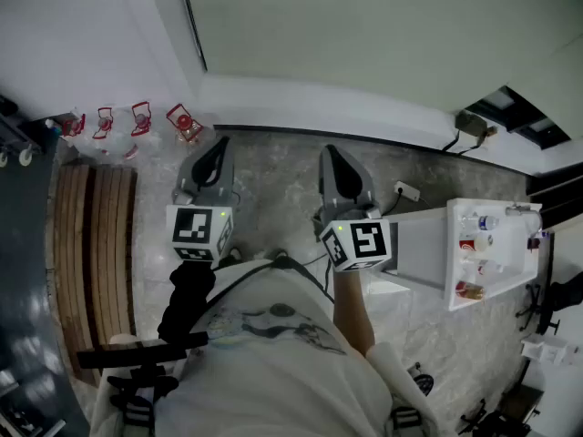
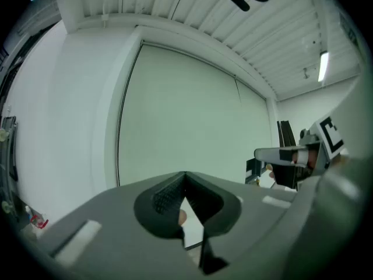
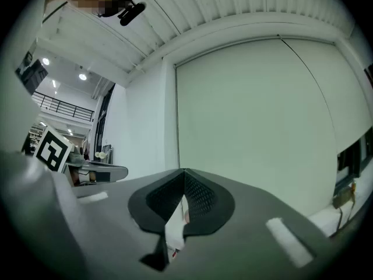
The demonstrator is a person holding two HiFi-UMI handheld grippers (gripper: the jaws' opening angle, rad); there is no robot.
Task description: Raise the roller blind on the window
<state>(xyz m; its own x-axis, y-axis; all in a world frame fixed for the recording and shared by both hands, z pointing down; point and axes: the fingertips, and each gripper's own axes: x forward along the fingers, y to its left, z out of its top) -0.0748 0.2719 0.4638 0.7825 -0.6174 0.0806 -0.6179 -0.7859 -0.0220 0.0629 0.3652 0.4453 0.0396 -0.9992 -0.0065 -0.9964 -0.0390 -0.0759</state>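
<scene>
The roller blind (image 1: 383, 25) is a plain pale green sheet that covers the window ahead; in the left gripper view the blind (image 2: 186, 115) fills the middle, and in the right gripper view the blind (image 3: 256, 115) reaches down past the jaws. A thin dark strip (image 1: 191, 21) runs along its left edge. My left gripper (image 1: 221, 144) and right gripper (image 1: 330, 150) are held side by side, level, pointing at the blind and well short of it. The left gripper (image 2: 185, 175) has its tips together with nothing between them. So does the right gripper (image 3: 184, 171).
Small red wire objects (image 1: 141, 118) stand on the floor by the left wall. A slatted wooden bench (image 1: 91, 235) lies at the left. At the right stands a white table (image 1: 428, 244) with bottles. A socket block with cables (image 1: 405, 189) lies near the dark skirting.
</scene>
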